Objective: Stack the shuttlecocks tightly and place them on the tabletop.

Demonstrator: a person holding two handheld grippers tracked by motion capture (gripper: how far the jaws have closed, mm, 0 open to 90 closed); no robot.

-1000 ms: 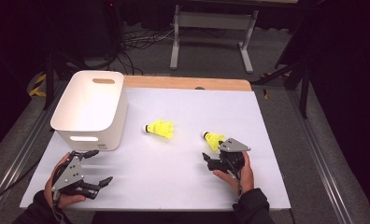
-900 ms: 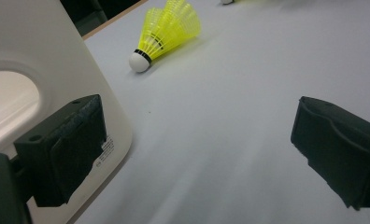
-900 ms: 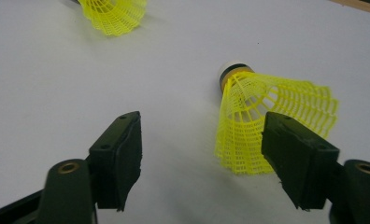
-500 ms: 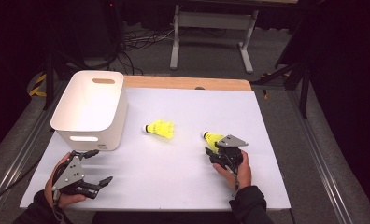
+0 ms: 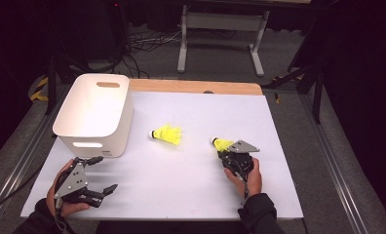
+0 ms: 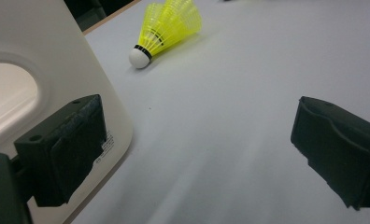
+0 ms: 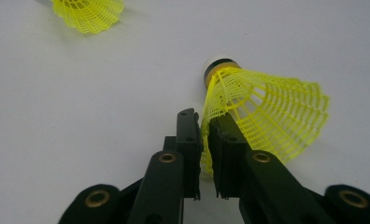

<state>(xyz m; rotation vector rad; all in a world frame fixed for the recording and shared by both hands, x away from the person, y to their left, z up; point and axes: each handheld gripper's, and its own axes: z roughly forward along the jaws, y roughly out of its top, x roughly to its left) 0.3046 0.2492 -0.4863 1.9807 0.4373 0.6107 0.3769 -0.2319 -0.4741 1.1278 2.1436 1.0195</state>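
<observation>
Two yellow shuttlecocks lie on the white table. One shuttlecock (image 5: 167, 134) (image 6: 169, 25) (image 7: 87, 11) rests mid-table on its side, white cork toward the bin. My right gripper (image 5: 226, 152) (image 7: 204, 135) holds the other shuttlecock (image 5: 221, 143) (image 7: 267, 107). Its jaws have just been closing and now pinch the near edge of the mesh skirt, one jaw inside the cone. My left gripper (image 5: 103, 174) (image 6: 204, 140) stands open at the front left, with nothing between its fingers, beside the bin's front corner.
A white plastic bin (image 5: 125, 122) (image 6: 43, 56) with handle slots stands at the table's back left. A wooden strip (image 5: 196, 87) runs along the far edge of the table. Beyond the table are a dark floor, cables and a metal stand.
My right gripper's jaws have closed onto the skirt of the right shuttlecock, and the hand shifted slightly toward it. The left gripper and the middle shuttlecock have not moved.
</observation>
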